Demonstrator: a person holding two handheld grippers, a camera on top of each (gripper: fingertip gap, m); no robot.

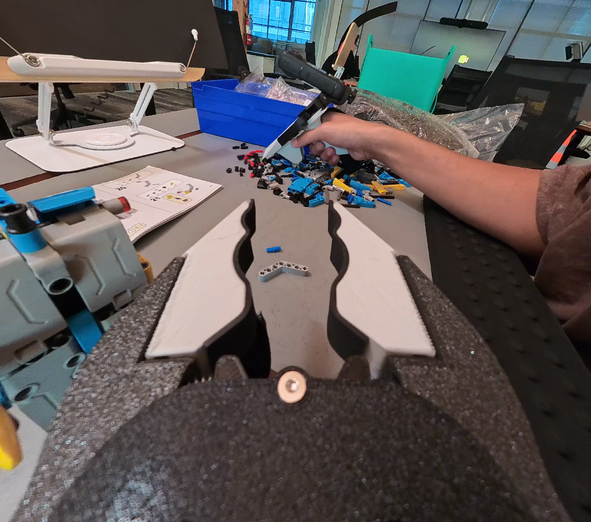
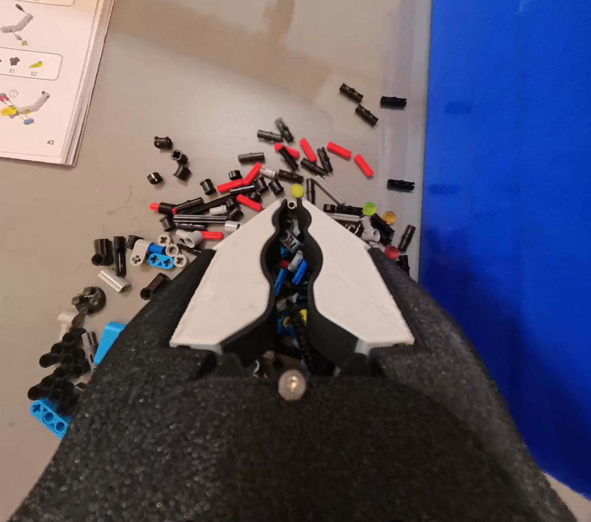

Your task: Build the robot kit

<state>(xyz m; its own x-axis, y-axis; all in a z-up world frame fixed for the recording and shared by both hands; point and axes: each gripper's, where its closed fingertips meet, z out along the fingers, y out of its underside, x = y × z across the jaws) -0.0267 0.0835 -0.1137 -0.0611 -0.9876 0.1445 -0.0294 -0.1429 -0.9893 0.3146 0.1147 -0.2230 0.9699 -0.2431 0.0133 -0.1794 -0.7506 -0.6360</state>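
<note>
The left gripper hovers over the grey counter with its jaws spread wide and nothing between them. Below the gap lie a grey angled beam and, just beyond it, a small blue pin, both apart from the fingers. Beside the left finger stands a grey and blue brick model (partly cut off by the frame edge). Farther out, an open instruction booklet lies flat on the counter, and a white stand sits behind it. To the right, a loose pile of parts in black, red, blue, grey and yellow is spread across the counter. The right gripper, held by a hand, points down into the far edge of this pile. Its jaws are nearly together, and a small grey tube sits at the tips; whether the tube is clamped or only touched cannot be determined. A yellow-green round stud lies just beyond the tips. A blue bin stands directly behind the pile, with clear bags inside it.
</note>
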